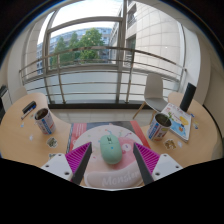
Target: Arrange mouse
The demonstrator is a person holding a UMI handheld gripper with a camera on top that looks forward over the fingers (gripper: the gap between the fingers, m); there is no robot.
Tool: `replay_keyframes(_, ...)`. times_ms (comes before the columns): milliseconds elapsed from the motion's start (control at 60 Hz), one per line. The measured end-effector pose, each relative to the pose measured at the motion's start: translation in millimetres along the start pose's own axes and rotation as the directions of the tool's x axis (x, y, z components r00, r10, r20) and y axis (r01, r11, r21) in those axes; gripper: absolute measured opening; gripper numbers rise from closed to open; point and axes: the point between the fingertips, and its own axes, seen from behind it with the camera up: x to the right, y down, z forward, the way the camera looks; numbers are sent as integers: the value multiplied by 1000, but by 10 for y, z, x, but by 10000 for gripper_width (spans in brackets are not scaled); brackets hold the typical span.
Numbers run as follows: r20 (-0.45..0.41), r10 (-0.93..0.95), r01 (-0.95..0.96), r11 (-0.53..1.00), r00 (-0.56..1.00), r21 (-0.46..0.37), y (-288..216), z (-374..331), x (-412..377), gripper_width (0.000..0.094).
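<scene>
1. A pale wooden table point(20, 140) spans the scene.
2. A pink round mouse mat point(110, 168) lies on it.
3. The gripper point(110, 158) stands wide open, holding nothing.
4. A mint-green plastic mouse point(110, 149) sits on the mat, between the fingers.
5. A metal can point(159, 126) stands right of the mat.

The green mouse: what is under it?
The green mouse lies on a pink mat on the table, between the hand-held gripper fingers. The mat part directly beneath it is covered.

Gripper point(110, 158), lower centre of the frame: two pale fingers are shown, each faced with a magenta pad point(76, 156) marked by dark diagonal stripes.
</scene>
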Motion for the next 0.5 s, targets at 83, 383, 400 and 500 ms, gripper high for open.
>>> replay_keyframes(83,-8,-23,24,1000,1000,11,-24,-482,-16,845)
replay_keyframes(383,-28,-64,65,998,998,24,437,-2479,-242,847)
replay_keyframes(400,-34,-70,71,997,997,24,473,-2566,-244,849)
replay_keyframes(500,-46,-71,72,997,996,20,722,-3079,-295,848)
